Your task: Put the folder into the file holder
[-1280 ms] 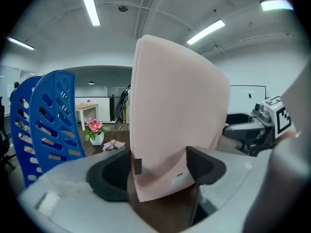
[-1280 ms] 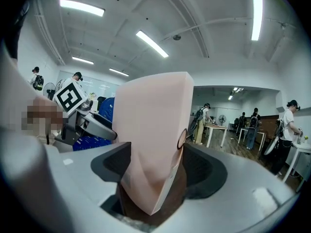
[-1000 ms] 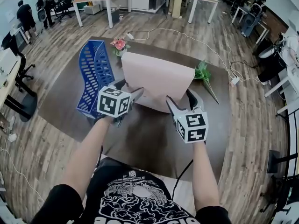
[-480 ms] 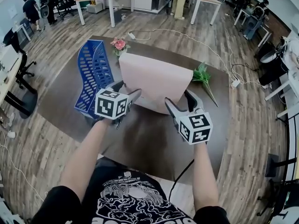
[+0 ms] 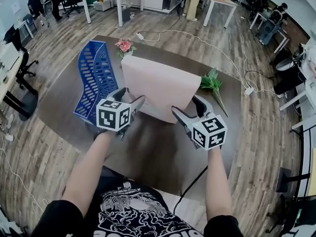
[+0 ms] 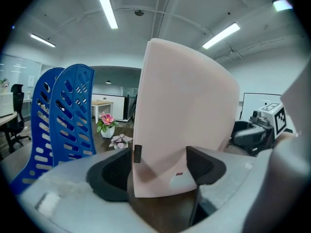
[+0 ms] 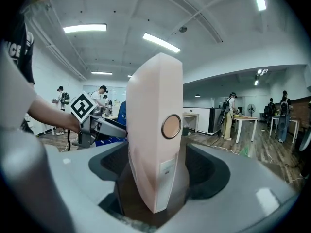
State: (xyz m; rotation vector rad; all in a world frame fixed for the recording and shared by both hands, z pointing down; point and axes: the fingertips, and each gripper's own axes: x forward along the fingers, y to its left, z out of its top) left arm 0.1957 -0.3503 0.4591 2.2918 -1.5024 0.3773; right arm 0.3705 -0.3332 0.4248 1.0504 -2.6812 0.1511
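Folder (image 5: 158, 85): pale pink, matte, stiff-looking board with a rounded upper corner and a thick spine bearing a round ringed disc and a small label. Stands upright on its lower edge on the dark brown tabletop (image 5: 148, 147), just right of the file holder (image 5: 94, 78) and not yet in it. Clamped at its near left corner by the left gripper (image 5: 132, 97), with black ribbed pads pressed against both faces. Straddled at the spine end by the right gripper (image 5: 186, 105), with jaws just widened, spread to either side of the spine and not pressing on it. File holder: blue plastic, standing upright, with tall curved walls pierced by rows of oval slots. Beyond, near the table's far edge, a small white pot of pink flowers (image 5: 124, 45) and a sprig of green leaves (image 5: 212, 80). All around, a floor of wood-grain planks.
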